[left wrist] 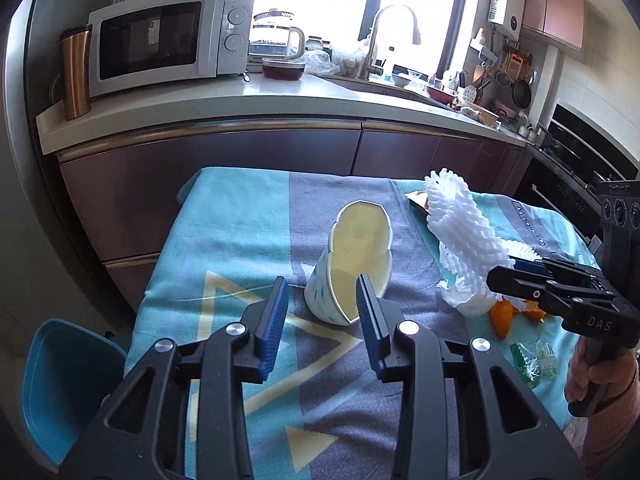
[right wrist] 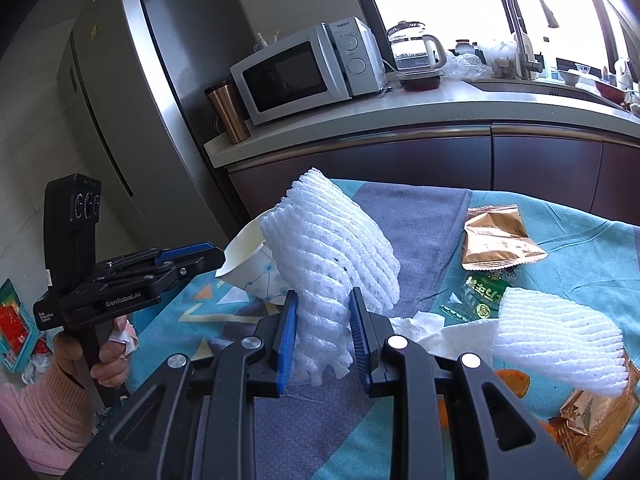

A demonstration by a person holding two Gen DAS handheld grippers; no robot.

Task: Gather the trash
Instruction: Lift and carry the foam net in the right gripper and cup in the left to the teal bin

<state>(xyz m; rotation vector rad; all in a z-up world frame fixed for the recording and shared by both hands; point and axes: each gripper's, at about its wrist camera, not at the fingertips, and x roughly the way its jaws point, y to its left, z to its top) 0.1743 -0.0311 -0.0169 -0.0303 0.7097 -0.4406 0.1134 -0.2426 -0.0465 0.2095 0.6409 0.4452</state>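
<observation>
The right gripper [right wrist: 323, 312] pinches a white foam net [right wrist: 332, 256] upright between its pads. The left gripper [left wrist: 322, 300] stands narrowly parted and empty, its fingertips just short of the paper cup [left wrist: 352, 264] tilted on the tabletop [left wrist: 240, 220].

White foam net [right wrist: 336, 264]; gold wrapper [right wrist: 498, 238]; teal-grey tablecloth [left wrist: 240, 216].
</observation>
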